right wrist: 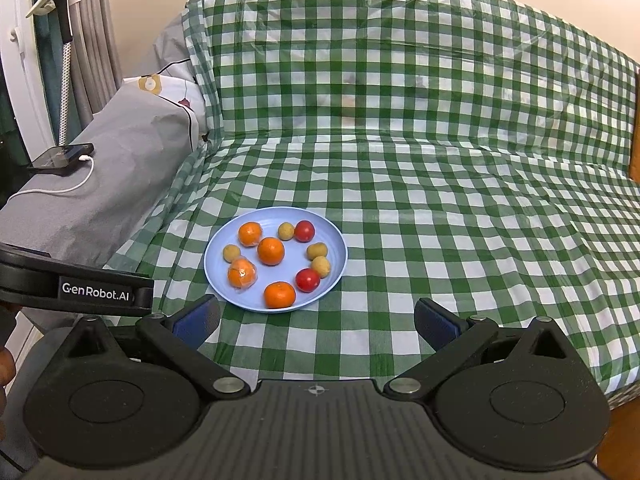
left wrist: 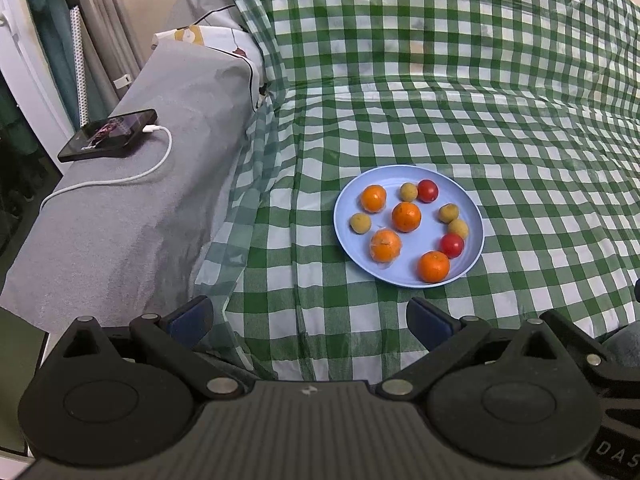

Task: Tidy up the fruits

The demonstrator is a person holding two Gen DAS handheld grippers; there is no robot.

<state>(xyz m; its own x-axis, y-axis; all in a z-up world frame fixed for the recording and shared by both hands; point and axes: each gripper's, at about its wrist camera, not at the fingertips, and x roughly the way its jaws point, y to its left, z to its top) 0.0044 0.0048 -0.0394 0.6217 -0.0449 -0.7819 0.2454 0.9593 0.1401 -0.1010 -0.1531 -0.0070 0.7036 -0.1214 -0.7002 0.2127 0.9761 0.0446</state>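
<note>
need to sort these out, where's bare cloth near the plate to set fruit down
Bare checked cloth lies right of the plate, behind it up to the fold, and in front toward the open right gripper. The plate itself is crowded. Left of it the cloth drops beside the grey cover.

The left black two-finger gripper [left wrist: 310, 322] is held level with its blue-padded fingers [left wrist: 192, 318] spread wide apart, nothing between them. The right black two-finger gripper [right wrist: 318, 322] sits the same way, its blue-padded fingers [right wrist: 434, 322] parted and empty. In the right wrist view, the left gripper's body juts in from the left edge.
</note>
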